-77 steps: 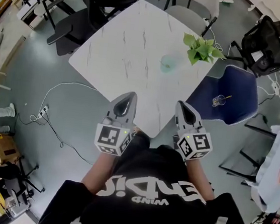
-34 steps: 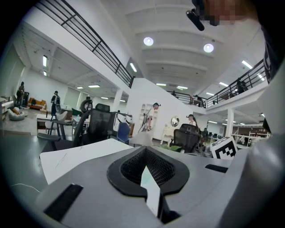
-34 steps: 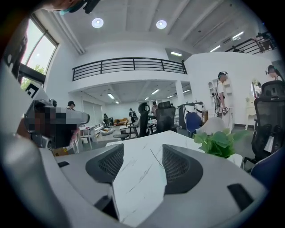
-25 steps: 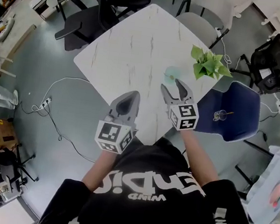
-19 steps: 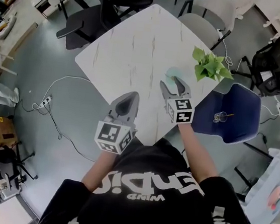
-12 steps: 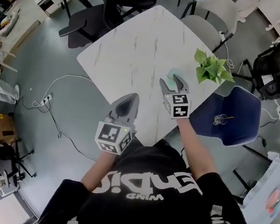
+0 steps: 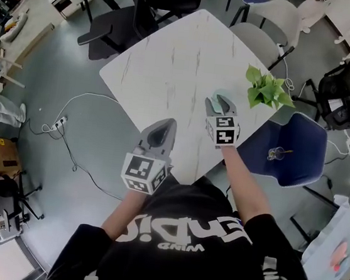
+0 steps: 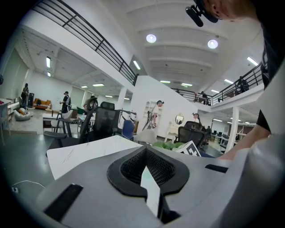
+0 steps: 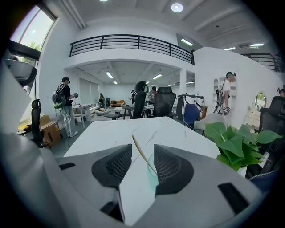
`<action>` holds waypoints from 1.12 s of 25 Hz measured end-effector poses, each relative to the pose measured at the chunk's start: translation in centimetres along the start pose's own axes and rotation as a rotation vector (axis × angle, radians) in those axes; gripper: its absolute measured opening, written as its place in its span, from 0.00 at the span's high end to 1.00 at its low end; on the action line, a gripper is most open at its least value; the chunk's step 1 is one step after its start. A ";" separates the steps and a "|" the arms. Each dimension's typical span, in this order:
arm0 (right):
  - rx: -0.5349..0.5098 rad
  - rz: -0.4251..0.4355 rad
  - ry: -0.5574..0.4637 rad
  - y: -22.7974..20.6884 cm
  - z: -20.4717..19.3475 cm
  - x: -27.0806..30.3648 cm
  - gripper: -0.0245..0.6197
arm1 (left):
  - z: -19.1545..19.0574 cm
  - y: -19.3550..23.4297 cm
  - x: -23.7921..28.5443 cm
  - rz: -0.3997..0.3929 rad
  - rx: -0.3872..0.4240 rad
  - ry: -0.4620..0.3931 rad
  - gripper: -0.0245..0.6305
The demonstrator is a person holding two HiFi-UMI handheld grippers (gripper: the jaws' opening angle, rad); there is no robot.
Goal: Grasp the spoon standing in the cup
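Fingers [image 9: 116, 167] of right gripper [image 9: 142, 148], just closing, straddle spoon [image 9: 138, 146], not yet clamping.

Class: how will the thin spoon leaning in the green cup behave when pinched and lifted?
The spoon looks slim and stick-like: probably light and stiff. It leans in the cup, so it may pivot when pinched. The translucent cup looks light and might tip.

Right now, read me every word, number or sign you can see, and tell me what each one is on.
"WIND": small white line on the black shirt, upside down in the head view; a likely reading only.
Large white letters on the shirt: upside down and creased, not readable.
Left cube and right cube: black-and-white square markers, no letters.
Nothing else can be read.
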State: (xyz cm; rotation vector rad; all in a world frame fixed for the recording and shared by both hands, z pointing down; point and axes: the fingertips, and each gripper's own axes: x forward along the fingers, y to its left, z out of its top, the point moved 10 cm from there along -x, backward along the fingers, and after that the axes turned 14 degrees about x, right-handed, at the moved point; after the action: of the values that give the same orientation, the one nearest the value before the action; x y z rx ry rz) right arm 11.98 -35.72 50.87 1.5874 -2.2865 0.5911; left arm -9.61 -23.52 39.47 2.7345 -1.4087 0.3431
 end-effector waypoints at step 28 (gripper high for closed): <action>-0.042 -0.080 -0.047 -0.5 0.4 -0.9 0.94 | -0.4 -0.3 -0.1 0.003 -0.001 0.003 0.94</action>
State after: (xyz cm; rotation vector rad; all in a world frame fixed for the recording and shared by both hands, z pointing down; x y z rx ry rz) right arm 12.74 -35.30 50.16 1.6806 -2.2417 0.4882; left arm -9.53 -23.21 39.86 2.7304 -1.4119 0.3460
